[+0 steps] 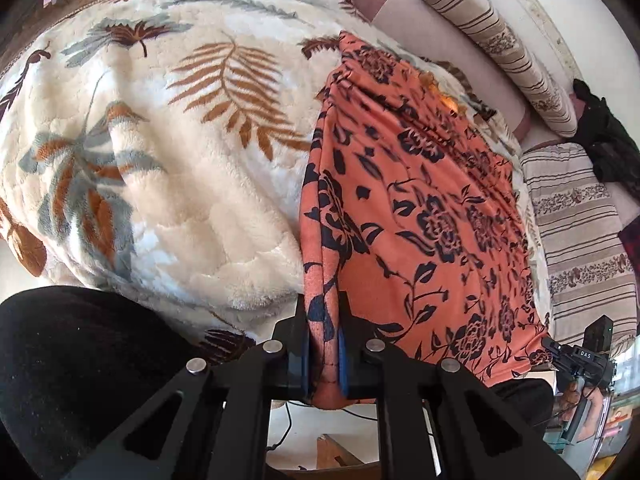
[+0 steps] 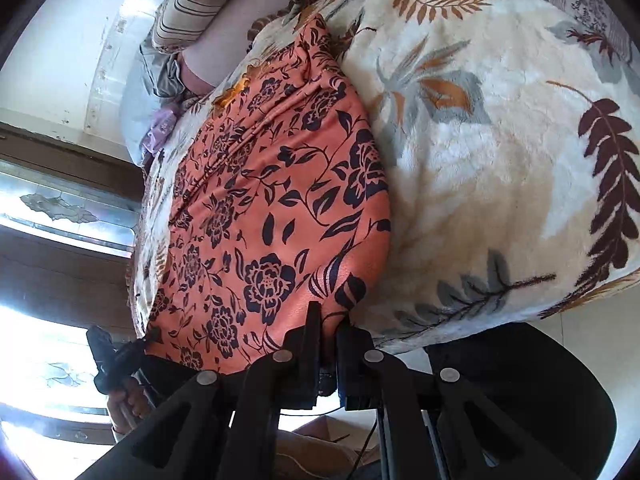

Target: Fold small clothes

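An orange garment with a dark floral print (image 1: 424, 208) lies spread on a cream leaf-patterned blanket (image 1: 168, 184). My left gripper (image 1: 324, 336) is shut on the garment's near left corner, and a bunched fold of cloth runs between its blue pads. In the right wrist view the same garment (image 2: 272, 220) stretches away from me. My right gripper (image 2: 328, 332) is shut on its near right corner. Each view shows the other gripper pinching the opposite near corner: the right gripper (image 1: 560, 350), the left gripper (image 2: 132, 350). The near edge hangs lifted between them.
Striped bolsters and pillows (image 1: 500, 48) line the far side of the bed by the wall. Dark clothing (image 1: 608, 140) lies at the far right. A black shape (image 1: 80, 368), perhaps a knee or chair, sits near the bed's edge. A window (image 2: 52, 216) stands to the left.
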`<state>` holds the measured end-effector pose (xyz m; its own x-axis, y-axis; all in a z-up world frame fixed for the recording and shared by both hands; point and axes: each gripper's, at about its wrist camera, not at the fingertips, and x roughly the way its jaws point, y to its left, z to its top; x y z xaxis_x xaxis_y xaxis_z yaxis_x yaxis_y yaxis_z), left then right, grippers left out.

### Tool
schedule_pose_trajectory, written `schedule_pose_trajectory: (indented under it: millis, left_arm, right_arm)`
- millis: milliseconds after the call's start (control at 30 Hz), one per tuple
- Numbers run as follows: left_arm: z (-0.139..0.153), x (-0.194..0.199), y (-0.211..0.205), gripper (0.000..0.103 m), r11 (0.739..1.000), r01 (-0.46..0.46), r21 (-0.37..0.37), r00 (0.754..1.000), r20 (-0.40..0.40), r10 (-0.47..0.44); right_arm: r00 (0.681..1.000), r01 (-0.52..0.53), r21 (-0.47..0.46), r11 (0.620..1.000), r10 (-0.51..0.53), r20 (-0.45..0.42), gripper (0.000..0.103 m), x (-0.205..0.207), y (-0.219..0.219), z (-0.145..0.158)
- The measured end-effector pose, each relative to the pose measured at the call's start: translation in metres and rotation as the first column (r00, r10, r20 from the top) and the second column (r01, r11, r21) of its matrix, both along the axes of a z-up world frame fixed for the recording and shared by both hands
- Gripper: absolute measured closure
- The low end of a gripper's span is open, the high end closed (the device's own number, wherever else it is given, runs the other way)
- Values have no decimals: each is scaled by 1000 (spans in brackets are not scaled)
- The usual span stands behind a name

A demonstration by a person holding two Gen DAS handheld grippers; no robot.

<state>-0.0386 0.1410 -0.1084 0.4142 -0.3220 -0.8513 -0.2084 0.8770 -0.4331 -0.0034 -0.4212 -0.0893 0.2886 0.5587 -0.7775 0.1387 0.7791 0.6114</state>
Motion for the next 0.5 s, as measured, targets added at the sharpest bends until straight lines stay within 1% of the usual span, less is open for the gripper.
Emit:
schedule_pose_trajectory:
  millis: [33,67,100,233,367,400,467,500]
  left_arm:
    - [-7,2,1,92,1000,-5,0,1000,-30,5]
    - [-8,-1,3,92,1000,-10,-2,999,-41,9]
    - [-7,0,2,92,1000,-10,-7,999,-40,10]
    - [5,-3,4,92,1000,-13,-12,1000,-25,13]
    - [20,-7,5,92,1000,-14,-5,1000,12,15]
    - [19,-7,6,92,1000,-17,-5,1000,4,17]
    - [10,-5,11,92,999,-42,12,997,-62,42]
    - [6,-5,13,92,998,-60,21,995,-83,62]
  right_arm:
    - [1000,5,1,1000,-5,-28,97,4,1,-10]
    - [999,12,5,1000,-12,-47,97,5,0,-18]
    - [998,21,10,1000,-21,-53,97,5,-1,-24]
    - [999,30,26,999,-28,-41,97,9,0,-27]
    - [999,30,30,999,-28,-43,97,9,-3,-29]
    - [998,33,32,999,-32,-46,97,9,-4,-31]
    - [998,35,28,999,-34,-49,97,10,-5,-33]
    - [998,34,26,999,-33,-49,97,9,-7,-33]
